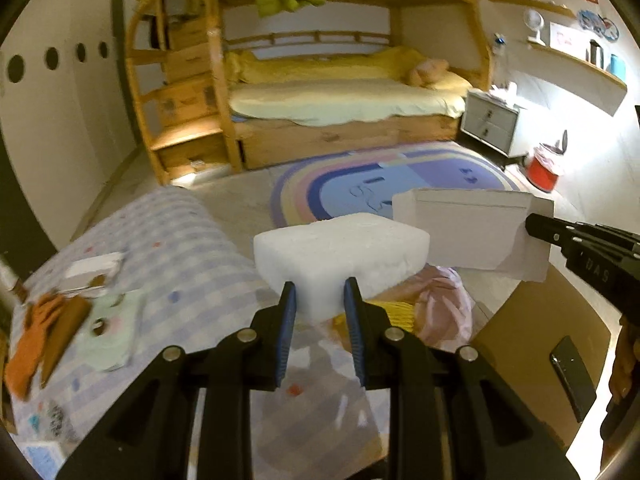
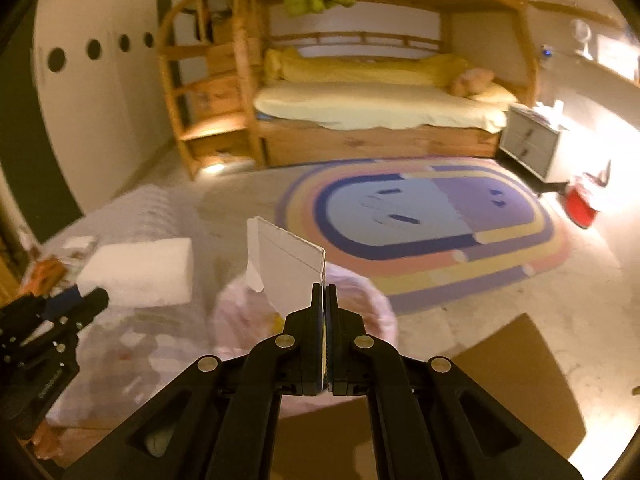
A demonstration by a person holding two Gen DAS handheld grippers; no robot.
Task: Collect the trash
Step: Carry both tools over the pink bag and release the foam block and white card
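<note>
hidden: near end of white foam block (image 1: 340,252) behind left gripper (image 1: 320,300) pads — pink bag (image 2: 240,312) mouth covered by flat cardboard piece (image 2: 288,268) | cut off: dark phone (image 1: 570,376) lower end | blurred: clutter (image 1: 60,320) on checked cloth — unreadable

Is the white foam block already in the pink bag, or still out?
Out. The left claw holds the foam block in the air, above the pink bag.
</note>
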